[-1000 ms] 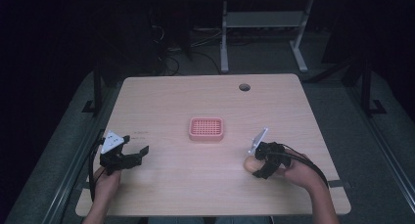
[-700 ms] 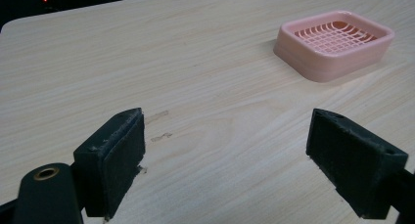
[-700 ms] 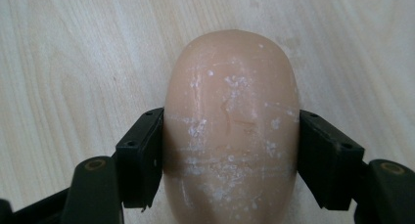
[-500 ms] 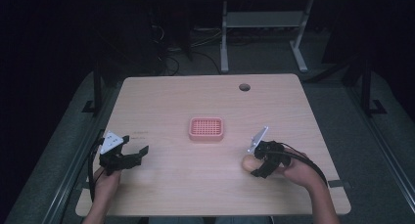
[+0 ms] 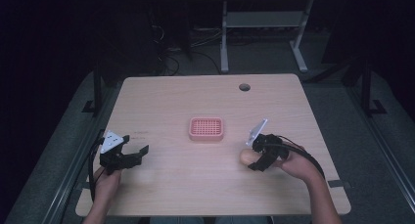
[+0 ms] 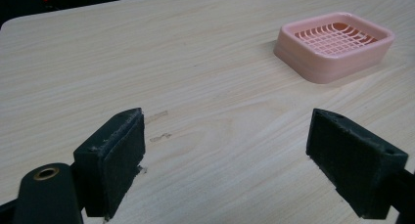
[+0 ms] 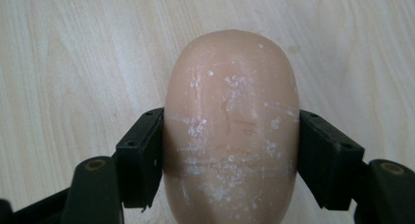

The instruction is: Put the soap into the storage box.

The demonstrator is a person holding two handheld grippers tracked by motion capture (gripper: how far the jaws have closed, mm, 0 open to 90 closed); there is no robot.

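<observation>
Right gripper (image 5: 258,159) clamped across the soap bar's (image 7: 231,126) short sides at the counter's (image 5: 161,101) four o'clock, probably for carrying to the pink soap dish (image 5: 206,128) at centre; left gripper (image 5: 128,158) idle, jaws apart.

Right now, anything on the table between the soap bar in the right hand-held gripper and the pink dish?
Nothing visible. The right hand-held gripper is clamped on the oval peach-coloured soap bar, and only bare wooden tabletop lies between it and the pink plastic grid-bottomed soap dish. The left hand-held gripper sits open, well off to the side.
</observation>
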